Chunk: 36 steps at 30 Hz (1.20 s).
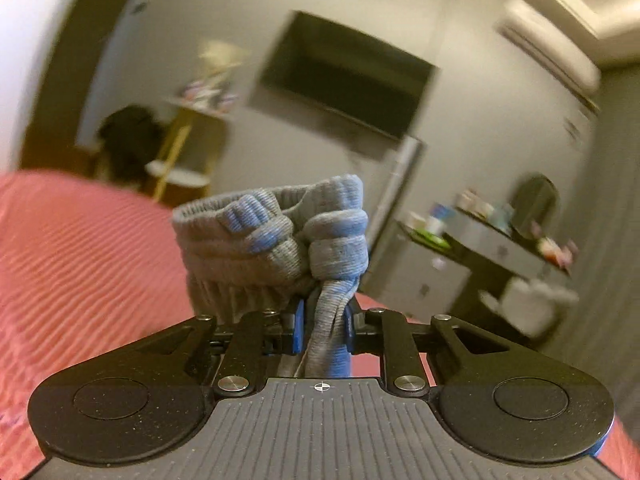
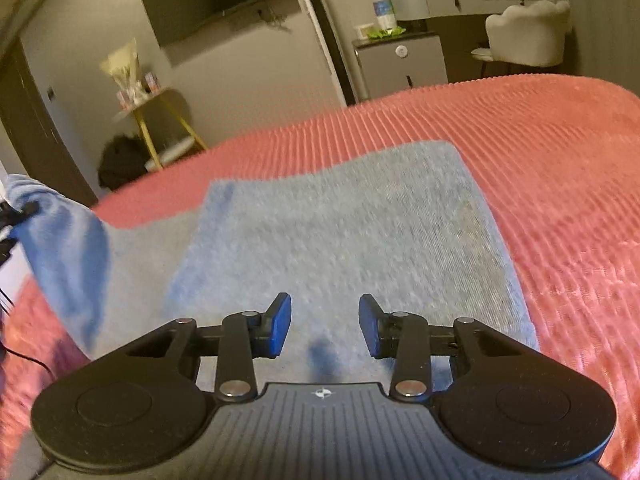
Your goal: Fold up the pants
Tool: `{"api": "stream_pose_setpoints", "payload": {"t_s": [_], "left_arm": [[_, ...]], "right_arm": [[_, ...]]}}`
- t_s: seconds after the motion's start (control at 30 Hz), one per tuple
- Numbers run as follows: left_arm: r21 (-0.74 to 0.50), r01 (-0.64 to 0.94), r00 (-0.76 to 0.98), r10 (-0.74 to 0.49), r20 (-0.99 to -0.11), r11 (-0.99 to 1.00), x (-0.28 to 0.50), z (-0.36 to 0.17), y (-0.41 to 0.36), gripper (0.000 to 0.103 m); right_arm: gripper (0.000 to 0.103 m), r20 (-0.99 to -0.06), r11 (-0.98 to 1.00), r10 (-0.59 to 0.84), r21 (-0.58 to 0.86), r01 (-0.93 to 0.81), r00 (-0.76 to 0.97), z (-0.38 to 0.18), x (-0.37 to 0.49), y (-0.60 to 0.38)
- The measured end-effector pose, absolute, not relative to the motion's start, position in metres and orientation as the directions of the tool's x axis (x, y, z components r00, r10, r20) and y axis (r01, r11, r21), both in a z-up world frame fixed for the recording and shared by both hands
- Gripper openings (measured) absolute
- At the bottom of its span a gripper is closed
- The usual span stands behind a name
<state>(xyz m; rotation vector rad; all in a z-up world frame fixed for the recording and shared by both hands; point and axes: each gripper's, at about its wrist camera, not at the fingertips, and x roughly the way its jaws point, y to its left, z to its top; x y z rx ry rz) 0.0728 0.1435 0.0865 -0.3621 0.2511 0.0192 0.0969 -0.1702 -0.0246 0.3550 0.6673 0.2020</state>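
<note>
One pair of grey-blue knit pants (image 2: pixel 340 232) lies mostly flat on a ribbed pink bedspread (image 2: pixel 540 168), spread out ahead of and beneath the right gripper (image 2: pixel 325 326), whose blue pads stand apart with nothing between them. Off to that gripper's left, one end of the garment rises off the bed, its ribbed cuff bunched in the left gripper (image 1: pixel 323 326), pads pinching the fabric. The thick, gathered wad could slip from that narrow pinch, or the lift could drag the flat portion askew, since nothing holds it down.
</note>
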Motion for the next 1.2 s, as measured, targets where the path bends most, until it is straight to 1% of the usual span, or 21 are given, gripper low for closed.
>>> {"api": "stream_pose_setpoints", "payload": {"t_s": [0.13, 0.3, 0.4, 0.47, 0.5, 0.53, 0.57, 0.6, 0.63, 0.67, 0.7, 0.77, 0.87, 0.9, 0.93, 0.97, 1.03, 1.07, 1.1, 1.17, 1.2], "left_arm": [[-0.204, 0.077, 0.955, -0.131, -0.265, 0.976, 0.070, 0.096, 0.081, 0.016], [-0.047, 0.257, 0.899, -0.257, -0.355, 0.965, 0.067, 0.082, 0.004, 0.015], [-0.020, 0.353, 0.838, -0.325, -0.437, 0.935, 0.062, 0.062, -0.030, 0.016], [-0.026, 0.372, 0.787, -0.330, -0.522, 0.928, 0.063, 0.046, -0.045, 0.018], [-0.031, 0.352, 0.780, -0.311, -0.544, 0.936, 0.061, 0.039, -0.047, 0.020], [-0.049, 0.321, 0.781, -0.294, -0.551, 0.946, 0.057, 0.034, -0.046, 0.030], [-0.088, 0.303, 0.782, -0.301, -0.546, 0.949, 0.053, 0.032, -0.041, 0.043], [-0.149, 0.272, 0.786, -0.309, -0.536, 0.951, 0.047, 0.032, -0.030, 0.050], [-0.209, 0.226, 0.795, -0.304, -0.524, 0.951, 0.043, 0.033, -0.018, 0.061], [-0.264, 0.155, 0.810, -0.275, -0.518, 0.952, 0.037, 0.034, -0.004, 0.064], [-0.295, 0.091, 0.818, -0.240, -0.522, 0.951, 0.034, 0.034, 0.009, 0.065], [-0.320, -0.026, 0.816, -0.165, -0.554, 0.947, 0.034, 0.029, 0.032, 0.068], [-0.252, -0.127, 0.778, -0.062, -0.625, 0.959, 0.039, 0.017, 0.052, 0.067], [-0.263, -0.157, 0.765, -0.051, -0.642, 0.952, 0.038, 0.012, 0.055, 0.067], [-0.302, -0.161, 0.757, -0.078, -0.648, 0.940, 0.039, 0.009, 0.060, 0.067], [-0.329, -0.163, 0.758, -0.096, -0.645, 0.930, 0.038, 0.008, 0.062, 0.067], [-0.346, -0.167, 0.759, -0.103, -0.643, 0.923, 0.041, 0.005, 0.065, 0.068], [-0.355, -0.170, 0.755, -0.110, -0.646, 0.919, 0.041, 0.002, 0.065, 0.068], [-0.368, -0.175, 0.754, -0.115, -0.646, 0.913, 0.040, 0.000, 0.066, 0.068], [-0.402, -0.176, 0.764, -0.132, -0.631, 0.899, 0.041, 0.002, 0.070, 0.068], [-0.414, -0.177, 0.766, -0.139, -0.628, 0.893, 0.036, 0.001, 0.073, 0.068]], "right_arm": [[0.037, -0.513, 0.880, 0.351, 0.466, -0.090, 0.783, -0.010, 0.091, -0.180], [0.037, -0.454, 0.829, 0.399, 0.549, -0.102, 0.797, 0.002, 0.084, -0.199], [0.038, -0.446, 0.814, 0.404, 0.574, -0.090, 0.799, 0.002, 0.080, -0.210], [0.042, -0.458, 0.809, 0.407, 0.582, -0.079, 0.790, 0.000, 0.080, -0.215], [0.047, -0.467, 0.803, 0.412, 0.591, -0.070, 0.783, -0.002, 0.081, -0.218], [0.056, -0.474, 0.796, 0.417, 0.602, -0.060, 0.776, -0.003, 0.083, -0.220], [0.060, -0.478, 0.785, 0.428, 0.618, -0.053, 0.767, -0.005, 0.086, -0.222], [0.065, -0.481, 0.772, 0.441, 0.633, -0.047, 0.758, -0.007, 0.089, -0.222], [0.071, -0.484, 0.760, 0.455, 0.648, -0.043, 0.747, -0.009, 0.093, -0.222], [0.076, -0.485, 0.746, 0.475, 0.665, -0.044, 0.734, -0.012, 0.098, -0.221], [0.083, -0.488, 0.729, 0.502, 0.683, -0.045, 0.714, -0.015, 0.105, -0.219], [0.086, -0.488, 0.684, 0.556, 0.729, -0.036, 0.673, -0.026, 0.123, -0.210], [0.087, -0.520, 0.623, 0.626, 0.782, 0.028, 0.582, -0.052, 0.157, -0.188], [0.086, -0.542, 0.610, 0.632, 0.789, 0.076, 0.554, -0.062, 0.169, -0.180], [0.085, -0.546, 0.588, 0.638, 0.801, 0.115, 0.543, -0.070, 0.178, -0.174], [0.084, -0.529, 0.561, 0.650, 0.818, 0.126, 0.545, -0.076, 0.185, -0.168], [0.055, -0.525, 0.540, 0.655, 0.828, 0.150, 0.543, -0.080, 0.196, -0.159], [0.049, -0.530, 0.536, 0.652, 0.828, 0.165, 0.542, -0.081, 0.199, -0.157], [0.046, -0.512, 0.521, 0.657, 0.839, 0.158, 0.553, -0.081, 0.200, -0.155], [0.049, -0.501, 0.530, 0.655, 0.838, 0.128, 0.566, -0.077, 0.200, -0.152], [0.060, -0.498, 0.537, 0.657, 0.836, 0.113, 0.566, -0.076, 0.200, -0.150]]}}
